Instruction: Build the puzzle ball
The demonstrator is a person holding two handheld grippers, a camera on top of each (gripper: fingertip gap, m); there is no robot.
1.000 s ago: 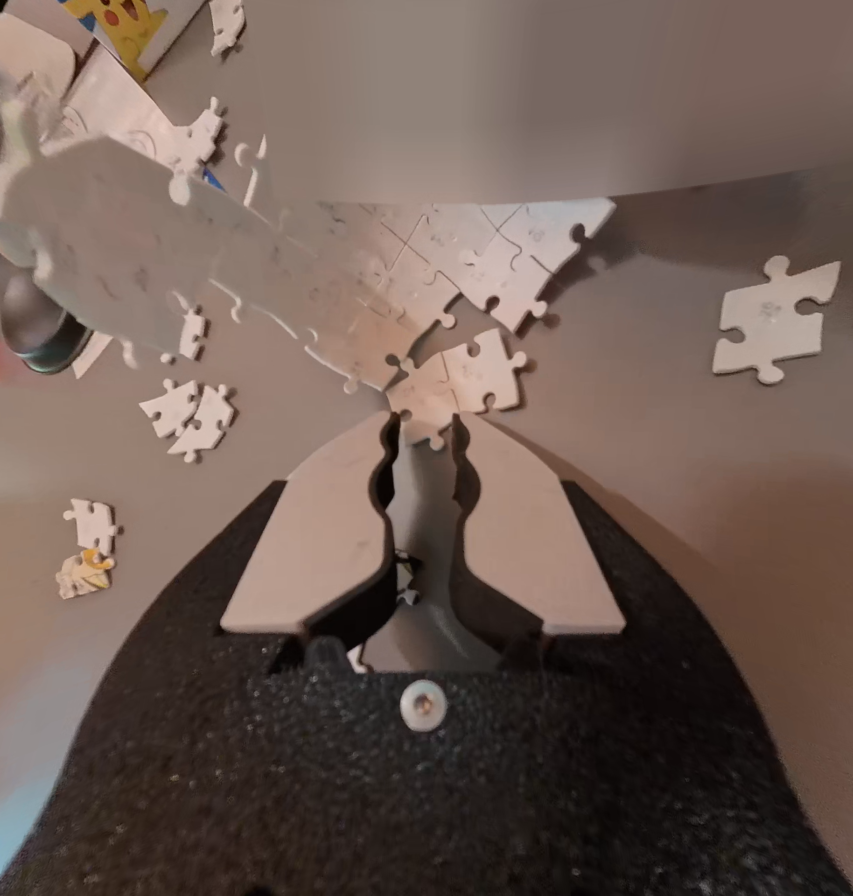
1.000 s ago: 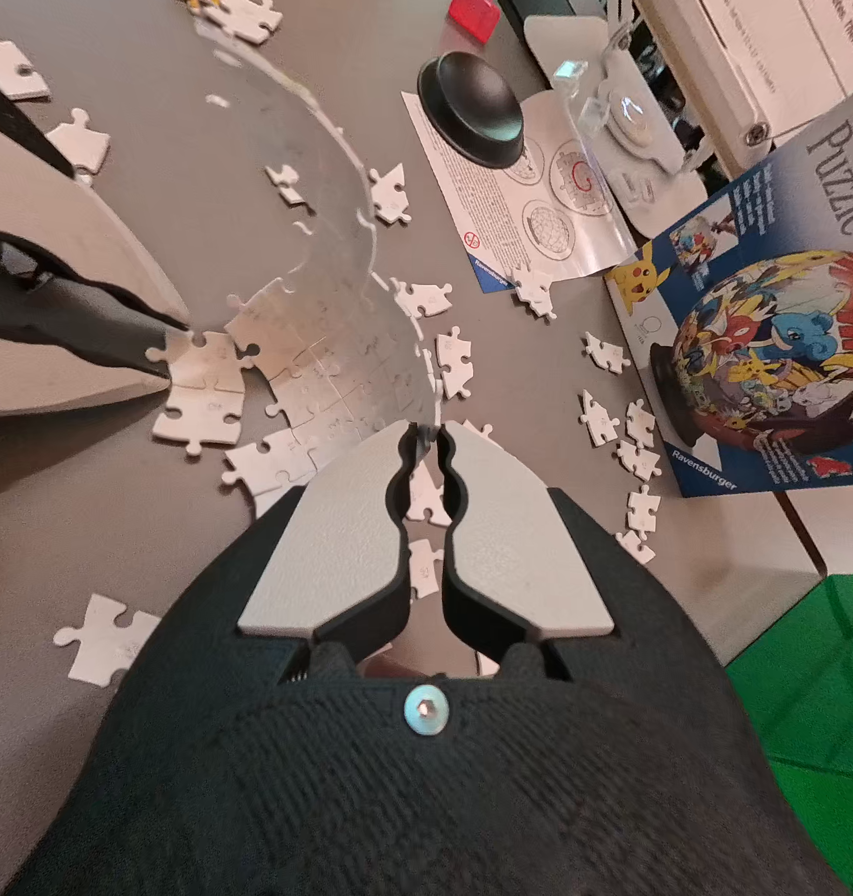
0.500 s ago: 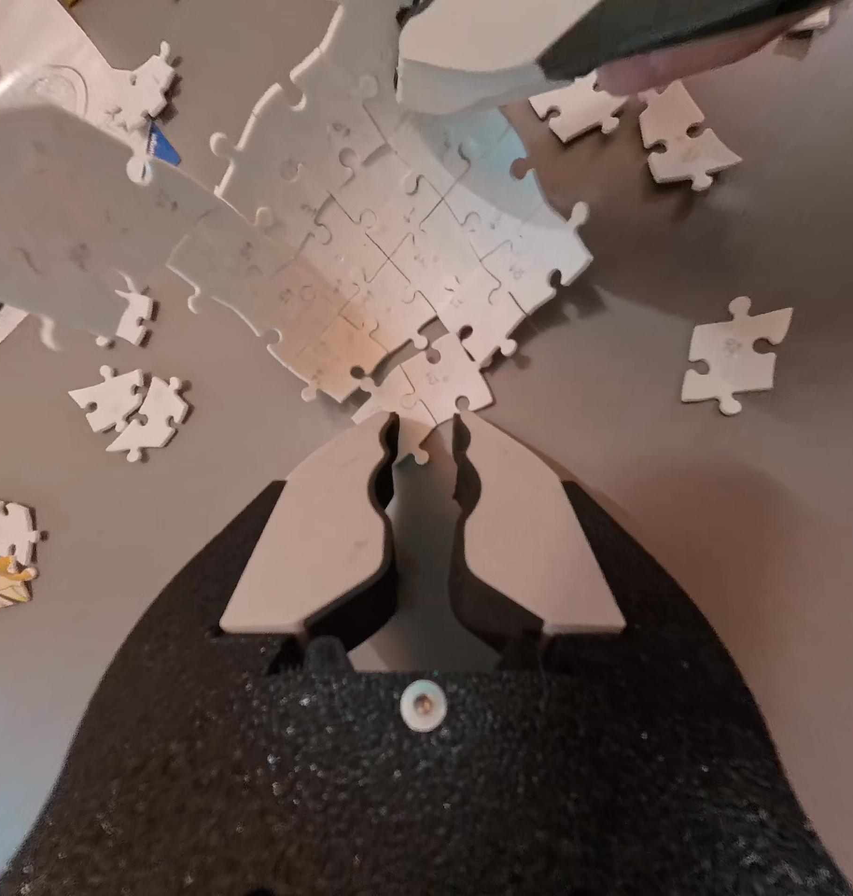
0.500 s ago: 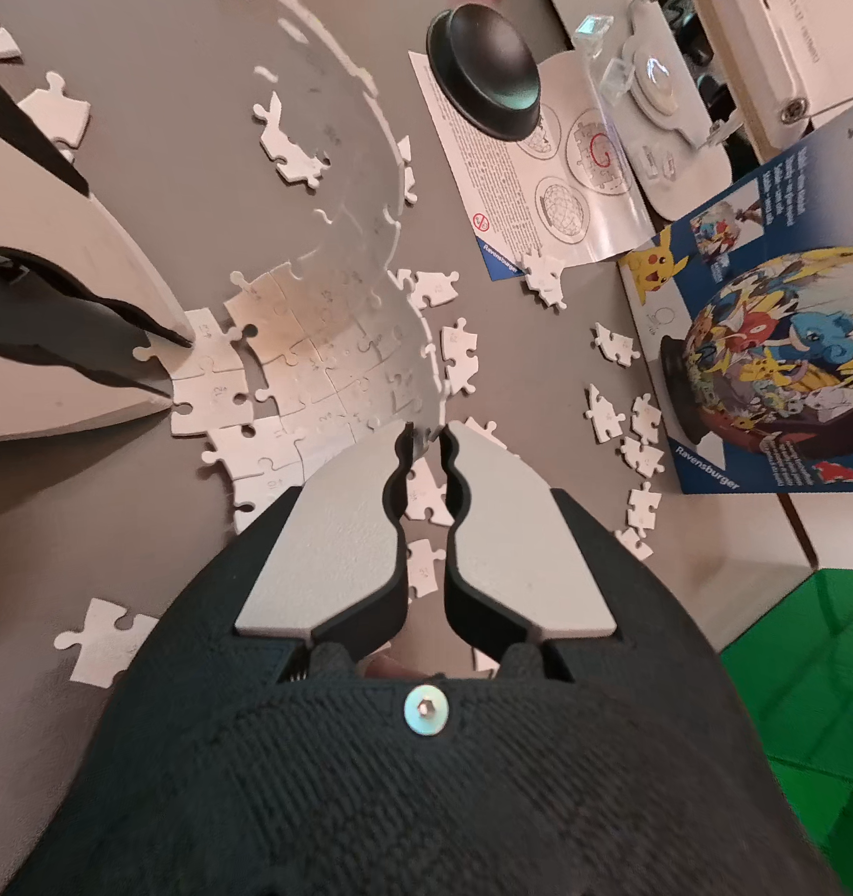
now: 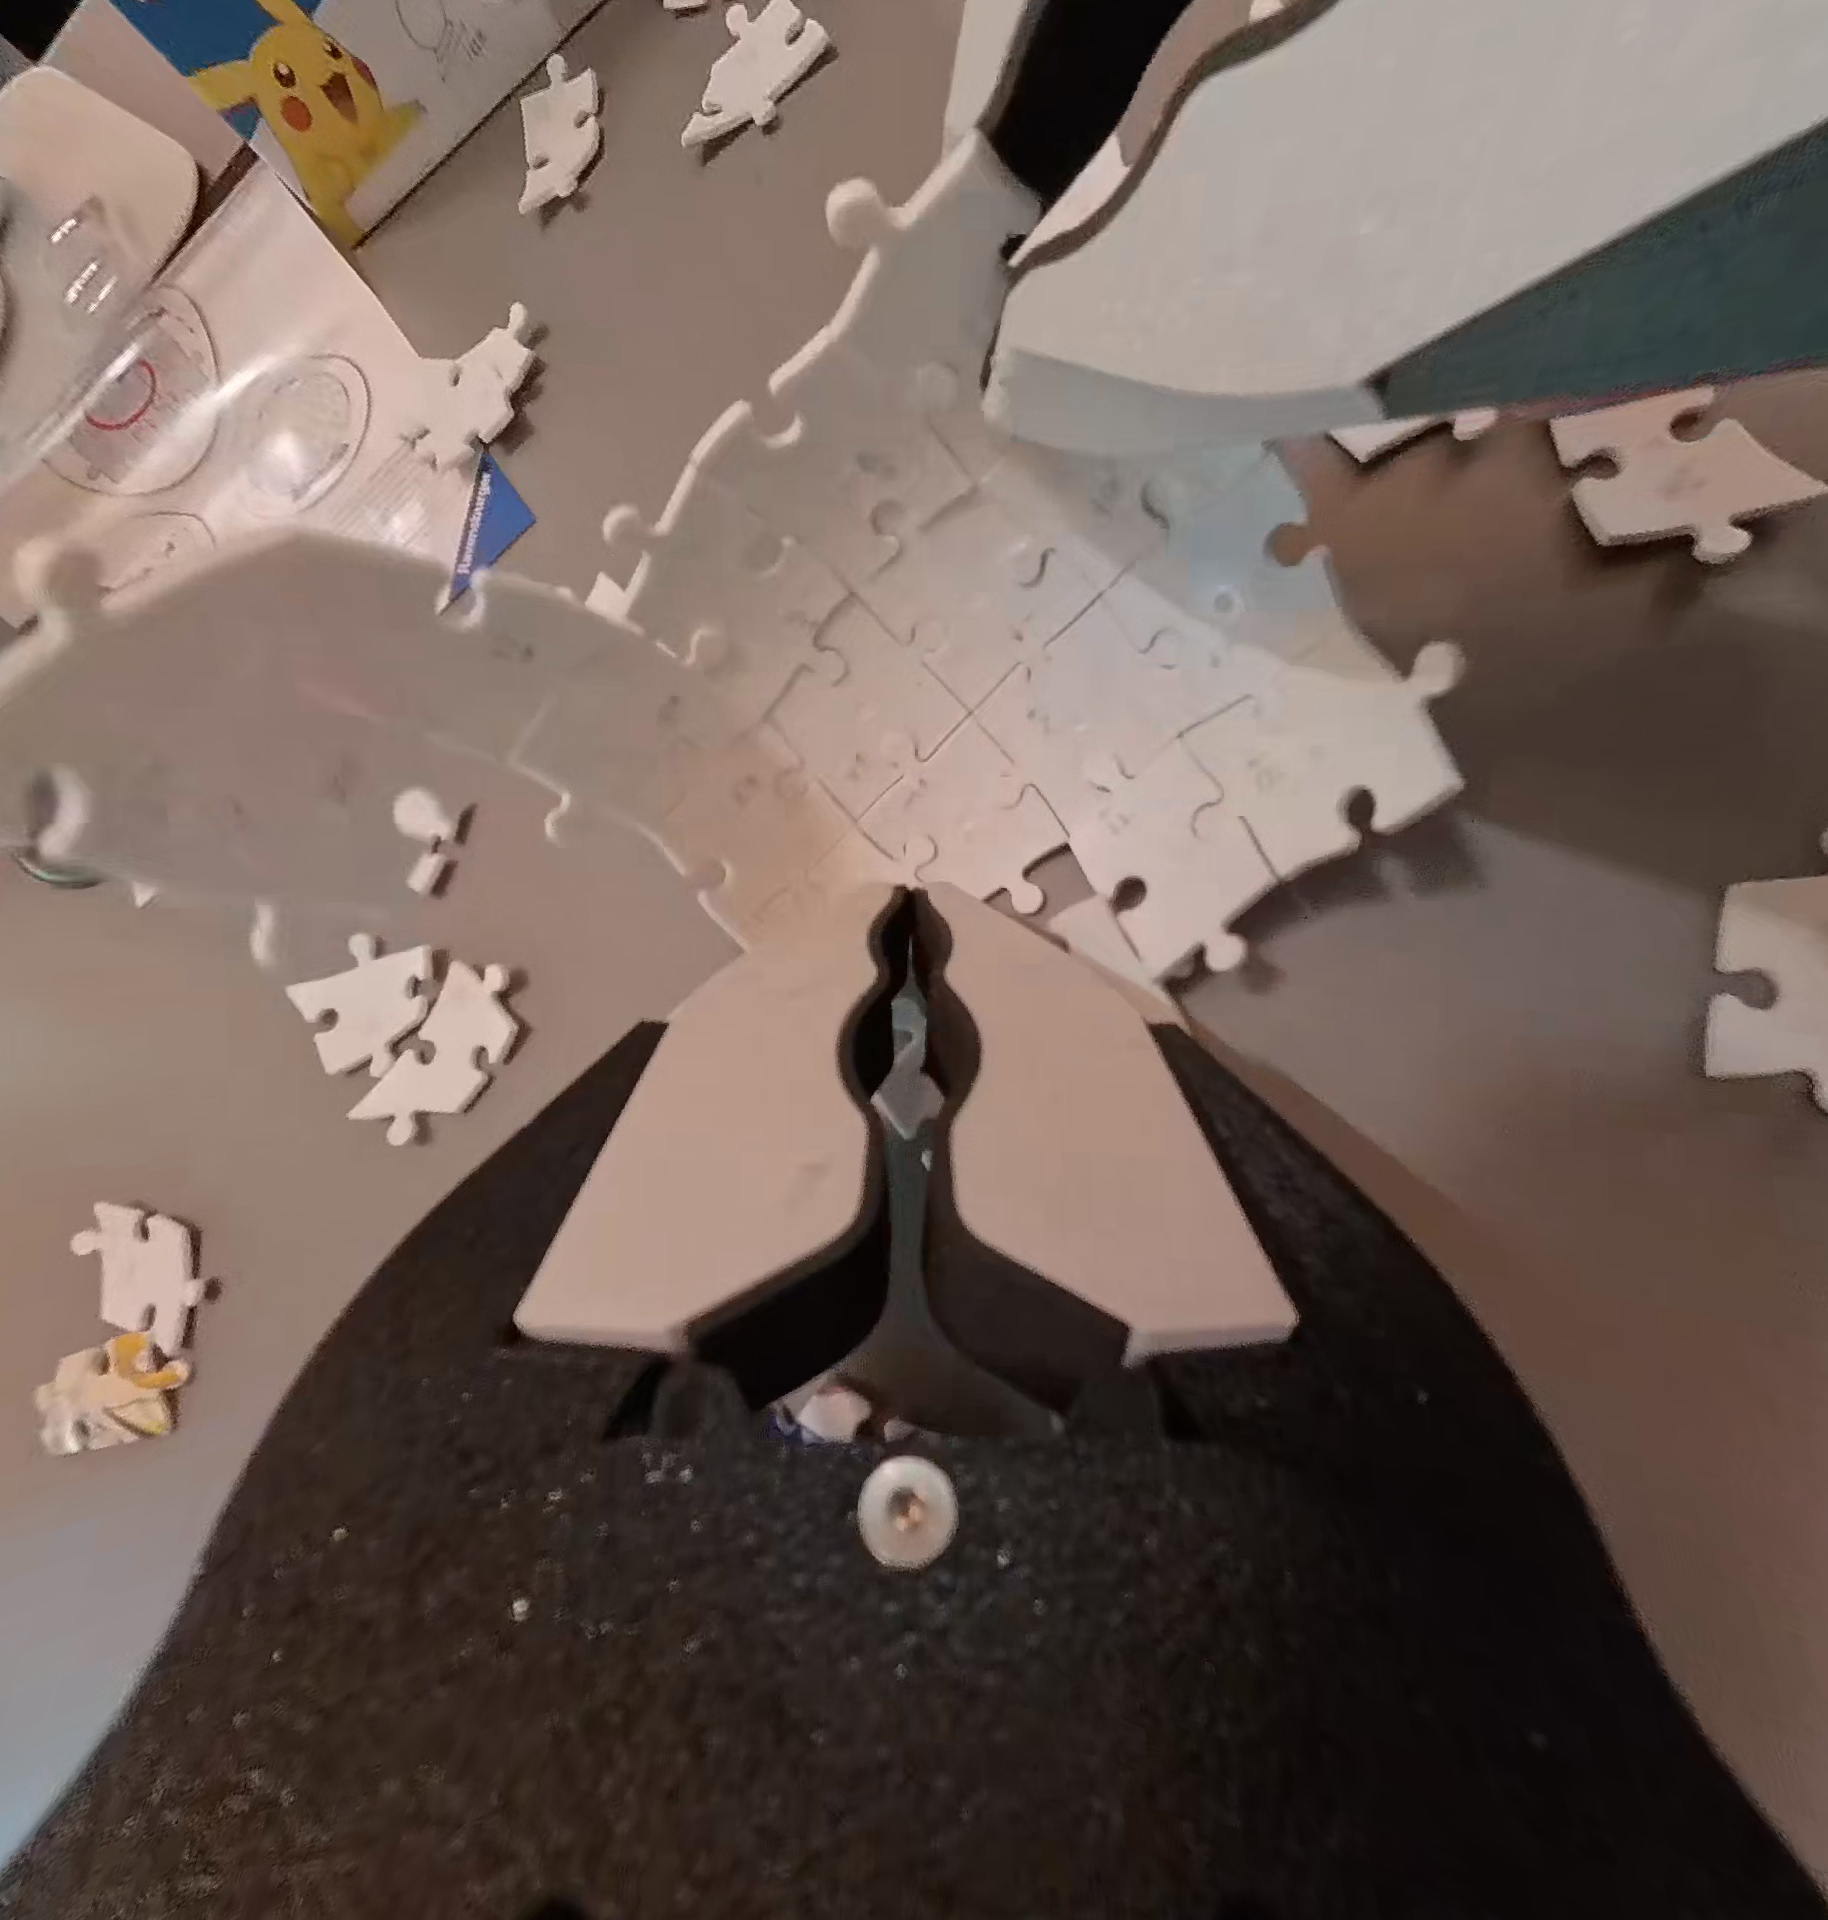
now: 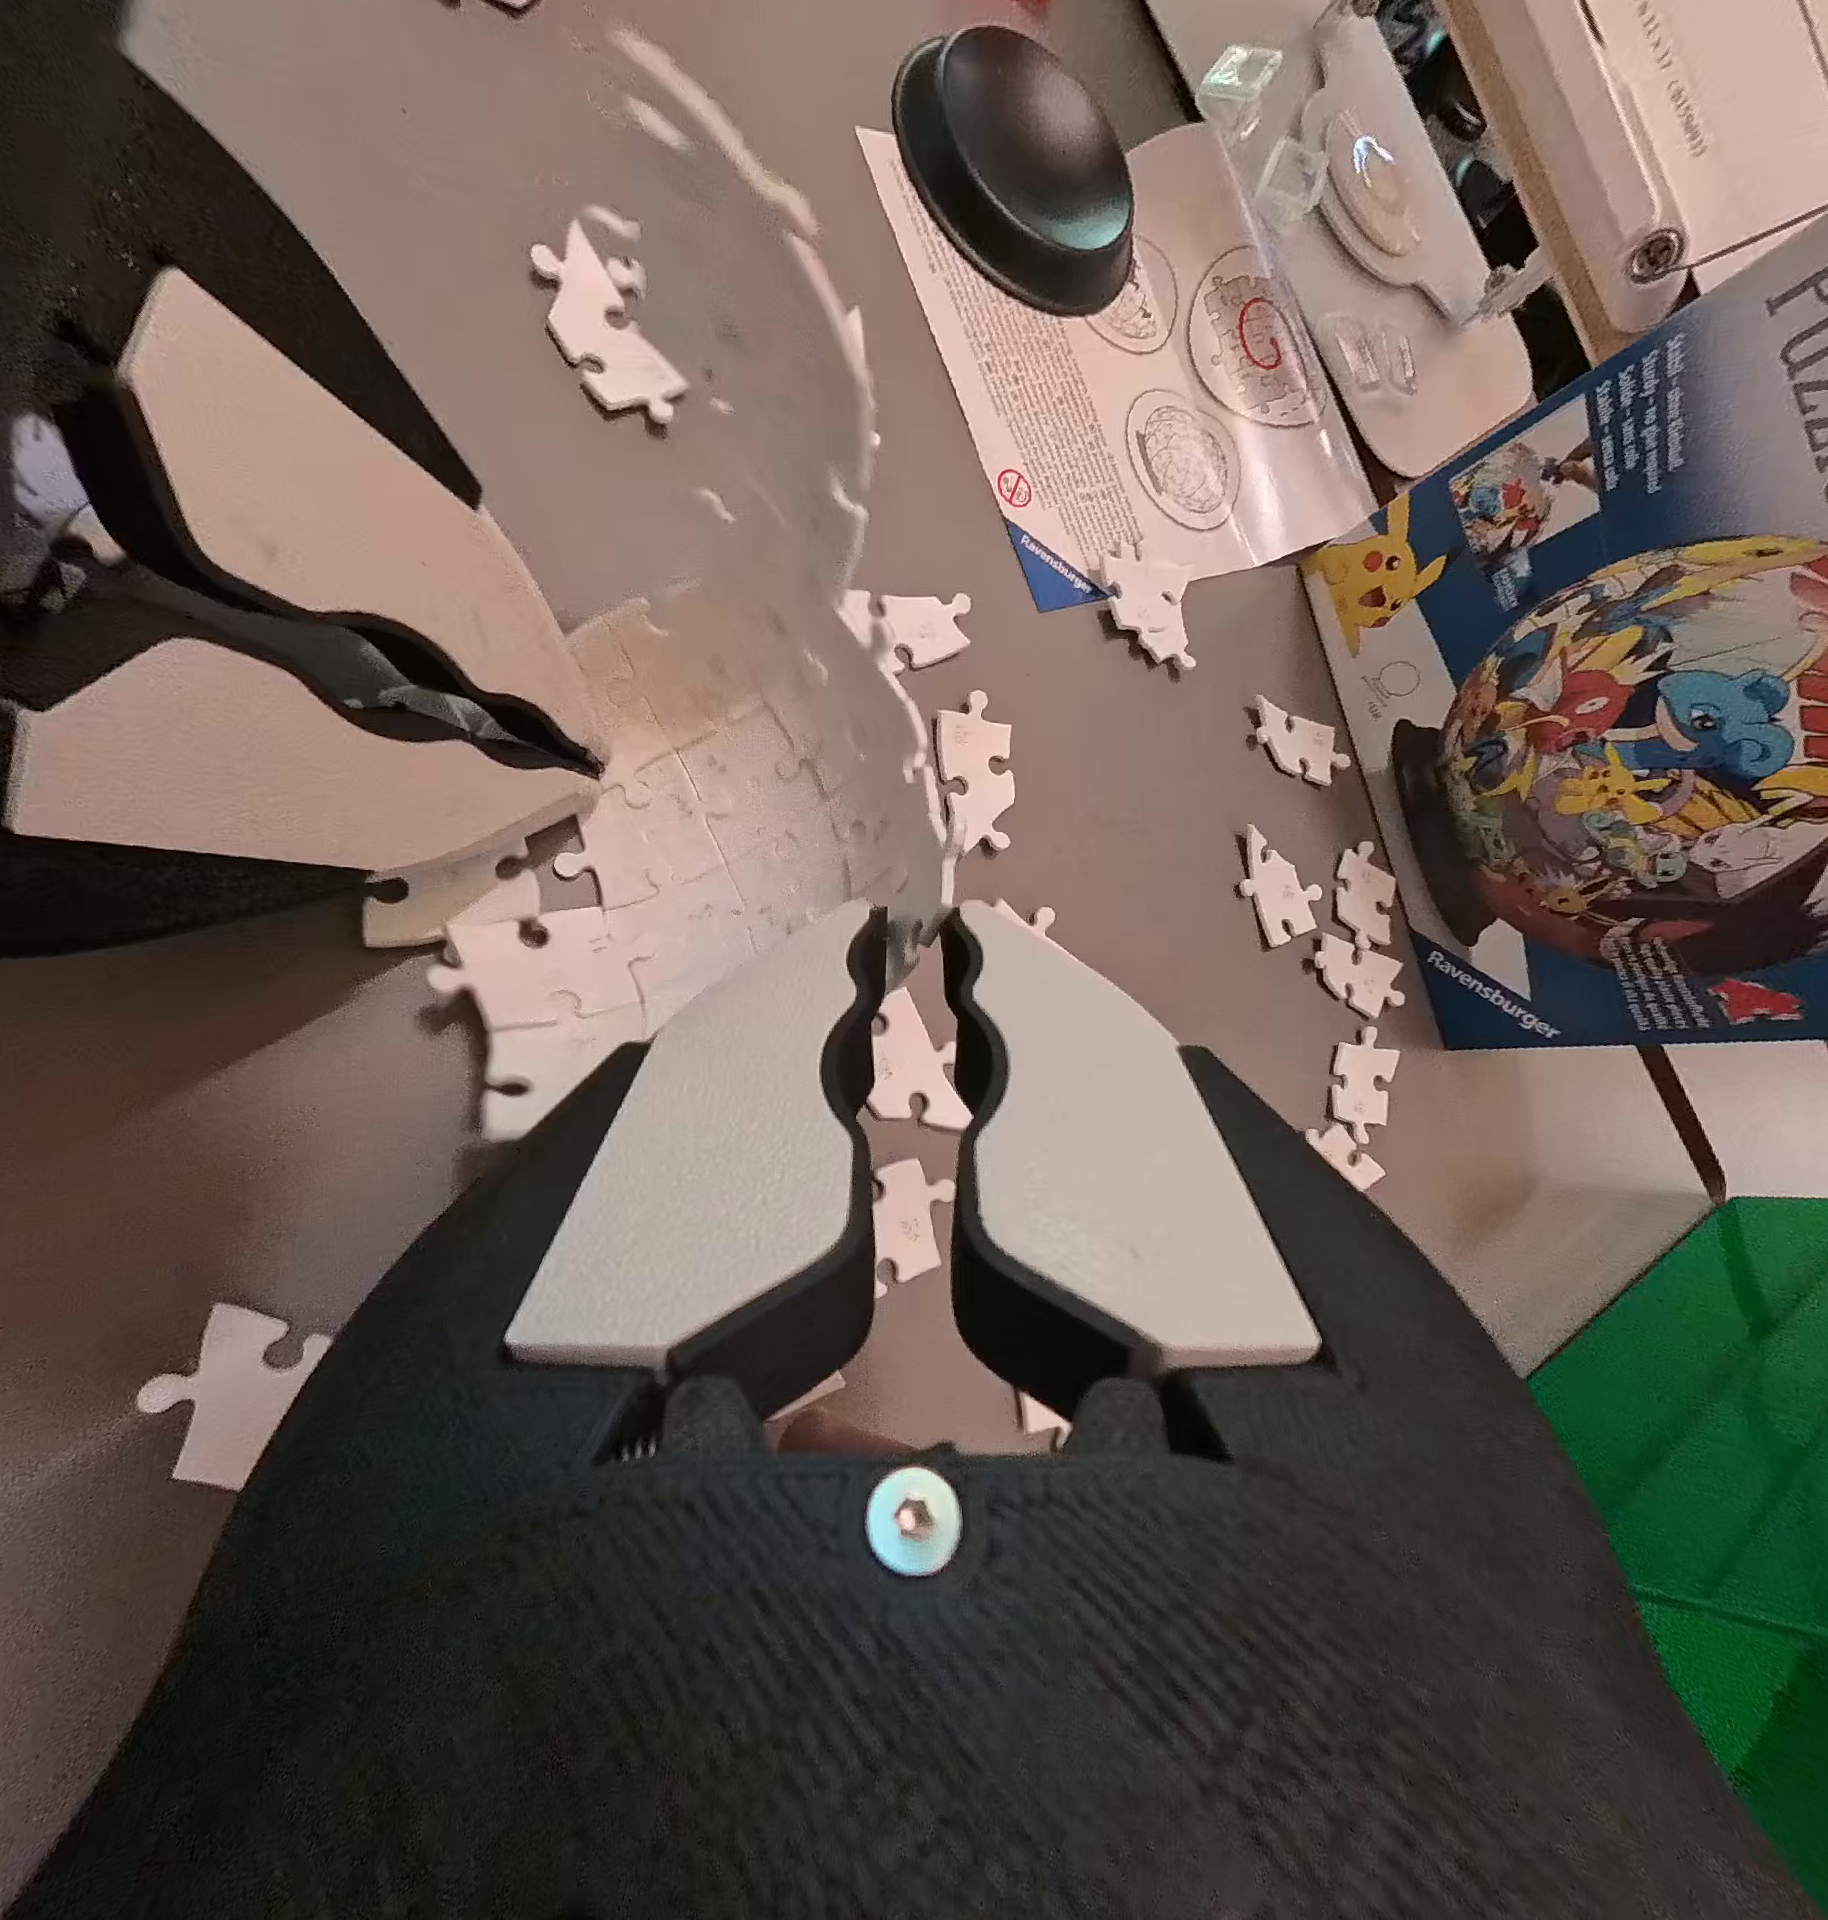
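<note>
Curved white shell of joined puzzle pieces (image 5: 1003, 707), apparently pinched at opposite edges by both nearly closed grippers, left (image 5: 911, 906) and right (image 6: 915, 925), above grey tabletop (image 5: 1512, 1195).

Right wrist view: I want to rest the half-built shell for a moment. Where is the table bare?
Bare table lies lower left, between the puzzle shell and a lone piece. A narrower strip runs between shell and instruction sheet. Toward the box, loose pieces crowd it.

Smooth matt white curved puzzle shell (image 5: 993, 707); rough black grainy gripper body (image 5: 889, 1662); shiny black round stand (image 6: 1024, 177); glossy cardboard puzzle box (image 6: 1637, 727).
</note>
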